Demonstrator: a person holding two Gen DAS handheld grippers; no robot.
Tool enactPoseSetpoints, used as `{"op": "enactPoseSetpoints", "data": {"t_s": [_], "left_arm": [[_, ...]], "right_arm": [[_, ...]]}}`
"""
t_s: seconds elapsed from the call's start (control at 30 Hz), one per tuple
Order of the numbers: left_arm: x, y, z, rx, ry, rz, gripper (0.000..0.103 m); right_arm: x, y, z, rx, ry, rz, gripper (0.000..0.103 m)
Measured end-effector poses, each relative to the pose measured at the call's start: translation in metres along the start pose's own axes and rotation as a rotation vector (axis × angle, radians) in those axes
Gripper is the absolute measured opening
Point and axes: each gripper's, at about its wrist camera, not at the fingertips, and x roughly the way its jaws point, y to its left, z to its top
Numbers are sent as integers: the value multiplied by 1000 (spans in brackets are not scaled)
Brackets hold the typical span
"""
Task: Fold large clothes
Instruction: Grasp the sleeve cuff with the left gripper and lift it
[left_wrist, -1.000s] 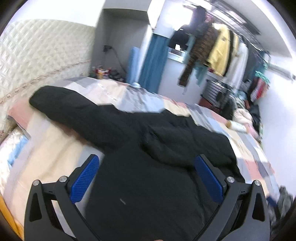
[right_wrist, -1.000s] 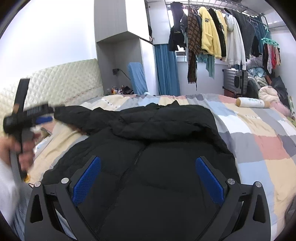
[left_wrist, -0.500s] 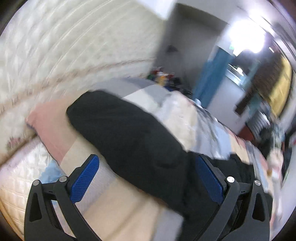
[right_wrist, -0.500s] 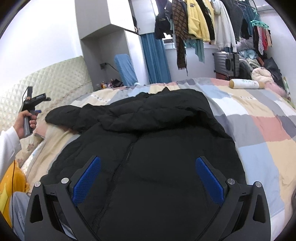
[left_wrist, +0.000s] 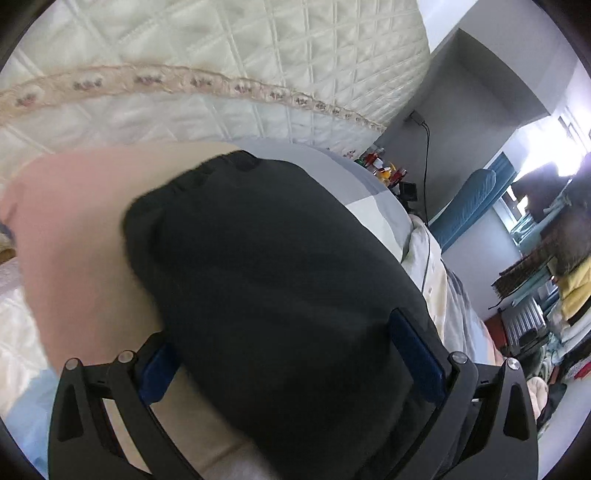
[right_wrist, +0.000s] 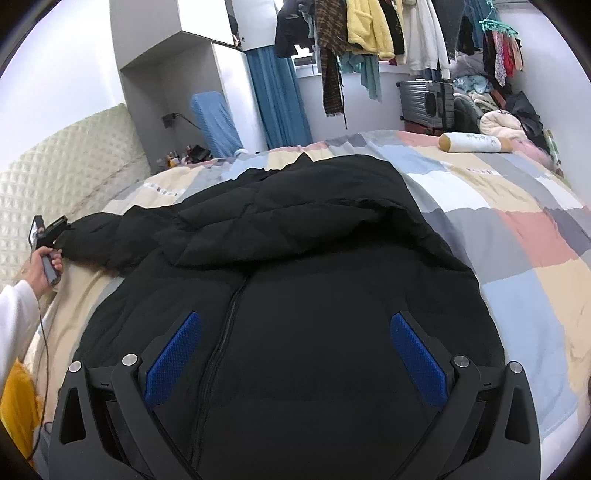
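Across the bed with its checked patchwork quilt (right_wrist: 517, 229) lies a large black padded jacket (right_wrist: 295, 277), front up, its zip running down the middle and its hood crumpled at the far end. One black sleeve (left_wrist: 266, 266) stretches out toward the cream quilted headboard (left_wrist: 221, 55), resting on a pink pillow (left_wrist: 74, 229). The left claw (left_wrist: 291, 354) stands wide, its blue-padded fingers (left_wrist: 417, 362) straddling this sleeve near the cuff, one on each side; whether the pads touch the fabric cannot be told. In the right wrist view the left claw shows at the sleeve end, held in a hand (right_wrist: 46, 264) with a white cuff. The right claw (right_wrist: 295, 362) is also wide apart, poised over the jacket's body with nothing between its blue pads (right_wrist: 173, 358). Hanging clothes (right_wrist: 369, 29) line the far wall above a grey suitcase (right_wrist: 426, 101).
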Motion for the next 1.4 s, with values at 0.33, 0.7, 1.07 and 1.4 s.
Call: {"op": "enactPoseSetpoints", "data": {"t_s": [0.33,0.7,1.07,1.4], "left_arm": [[-3,-21,-4,34,-37,-20,41],[-103,-94,8,215,-219,83,18],[-213,-200,-10,407,-307,63,15],[-267,-289,-59,511,-314,-72,15]], "right_arm": [[12,0,4,0,24,-32,103],[-10,-2,6,-37,-22,-22,103],[-40,-16,2,-54,-59,36,103],[-72,-38,5,-53,-128,64,103]]}}
